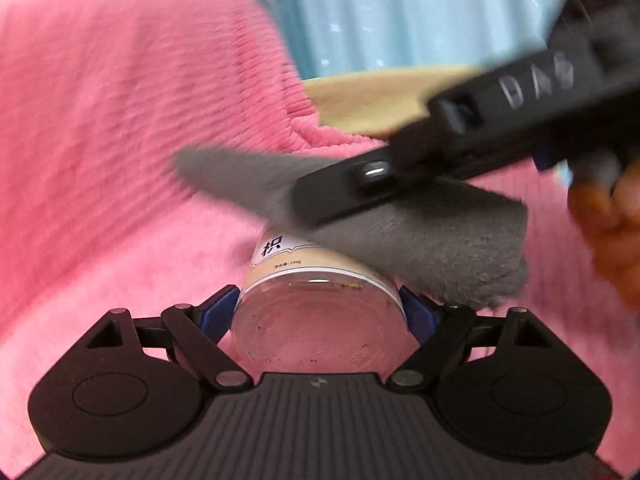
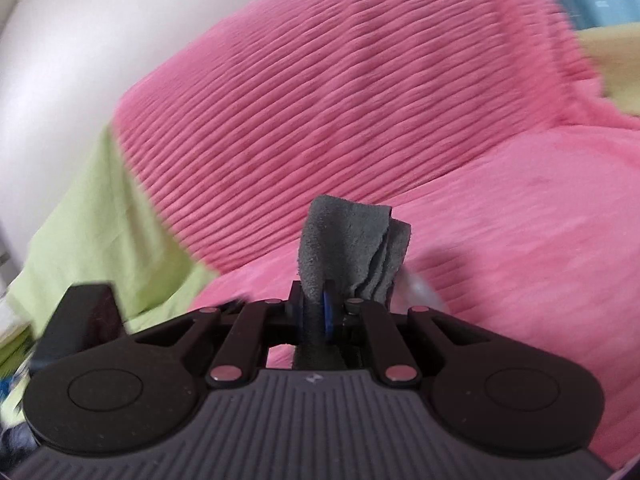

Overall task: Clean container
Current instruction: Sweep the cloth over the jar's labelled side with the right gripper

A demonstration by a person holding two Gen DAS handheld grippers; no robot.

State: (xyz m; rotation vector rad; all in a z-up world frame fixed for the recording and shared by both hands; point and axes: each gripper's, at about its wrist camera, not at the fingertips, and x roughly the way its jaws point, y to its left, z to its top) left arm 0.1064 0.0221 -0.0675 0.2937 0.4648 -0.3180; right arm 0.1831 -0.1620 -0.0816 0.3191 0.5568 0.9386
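The left gripper (image 1: 318,312) clamps a small clear jar (image 1: 316,300) by its sides, held over the pink blanket (image 1: 120,120). The right gripper (image 2: 326,312) pinches a soft grey cloth (image 1: 420,240) against its label. It is probably light, smooth plastic and could twist in the grip; the sides hold best.

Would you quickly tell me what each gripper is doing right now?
Left gripper: closed on the clear labelled jar.
Right gripper: closed on the folded grey cloth.
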